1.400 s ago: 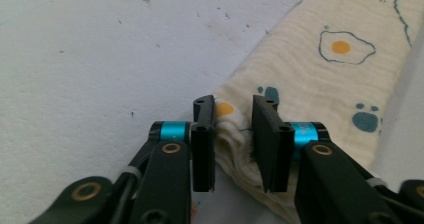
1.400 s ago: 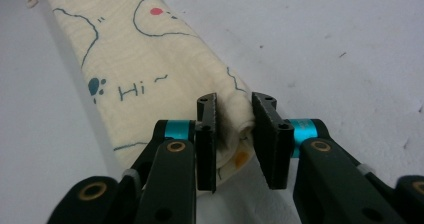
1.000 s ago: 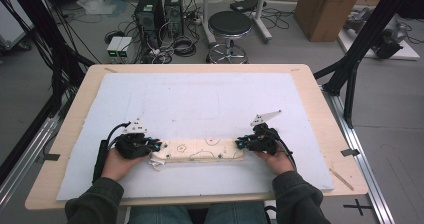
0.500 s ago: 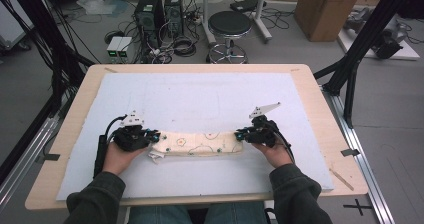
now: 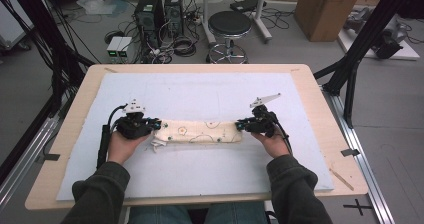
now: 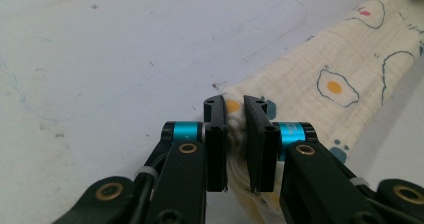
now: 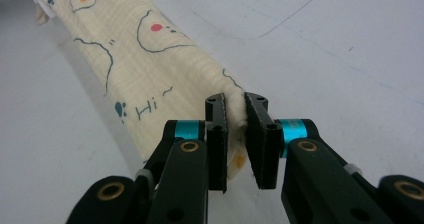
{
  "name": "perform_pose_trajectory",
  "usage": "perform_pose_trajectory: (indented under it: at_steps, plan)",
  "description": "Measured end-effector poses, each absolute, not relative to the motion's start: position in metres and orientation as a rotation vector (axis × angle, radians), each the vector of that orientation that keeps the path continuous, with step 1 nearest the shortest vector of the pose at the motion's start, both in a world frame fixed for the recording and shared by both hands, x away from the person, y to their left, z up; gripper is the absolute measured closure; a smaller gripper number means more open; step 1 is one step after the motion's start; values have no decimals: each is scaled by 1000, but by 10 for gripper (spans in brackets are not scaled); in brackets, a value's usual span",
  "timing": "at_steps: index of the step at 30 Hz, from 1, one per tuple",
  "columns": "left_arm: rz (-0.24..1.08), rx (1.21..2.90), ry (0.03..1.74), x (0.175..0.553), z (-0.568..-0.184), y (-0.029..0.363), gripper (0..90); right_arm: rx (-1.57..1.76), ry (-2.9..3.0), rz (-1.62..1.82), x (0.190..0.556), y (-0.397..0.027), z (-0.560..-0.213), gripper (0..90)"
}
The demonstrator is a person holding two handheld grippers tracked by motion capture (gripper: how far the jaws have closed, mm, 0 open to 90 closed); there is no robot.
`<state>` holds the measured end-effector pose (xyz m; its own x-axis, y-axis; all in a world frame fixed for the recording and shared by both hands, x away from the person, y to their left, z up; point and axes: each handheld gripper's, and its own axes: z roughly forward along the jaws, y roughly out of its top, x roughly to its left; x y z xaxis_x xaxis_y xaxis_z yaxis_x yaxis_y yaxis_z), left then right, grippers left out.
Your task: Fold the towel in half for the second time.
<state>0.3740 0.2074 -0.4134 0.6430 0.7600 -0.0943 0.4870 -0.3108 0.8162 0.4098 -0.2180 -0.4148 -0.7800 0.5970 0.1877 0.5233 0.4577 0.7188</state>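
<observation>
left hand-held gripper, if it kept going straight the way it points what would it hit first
Probably the right hand-held gripper: the left hand-held gripper points along the folded cloth it grips, whose far end the other holds.

Lying across the mat (image 5: 200, 91) on the table (image 5: 320, 114), stretching from nine to three (cloth (image 5: 200, 132)), left gripper (image 5: 156, 126) clamping one end, right gripper (image 5: 240, 126) the other.

Wooden table (image 5: 320, 109) under a pale blue mat (image 5: 200, 91), black stool (image 5: 229, 25), cardboard box (image 5: 325, 9), computer towers (image 5: 159, 9)
</observation>
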Motion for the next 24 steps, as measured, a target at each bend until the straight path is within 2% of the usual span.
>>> perform_pose_trajectory:
  at_steps: [19, 24]
  plan:
    - [399, 1923, 1069, 395, -433, 206, 795, 1102, 2540, 1233, 433, -216, -431, 795]
    - [409, 1923, 1073, 396, -435, 206, 749, 1109, 2540, 1229, 435, -217, -434, 774]
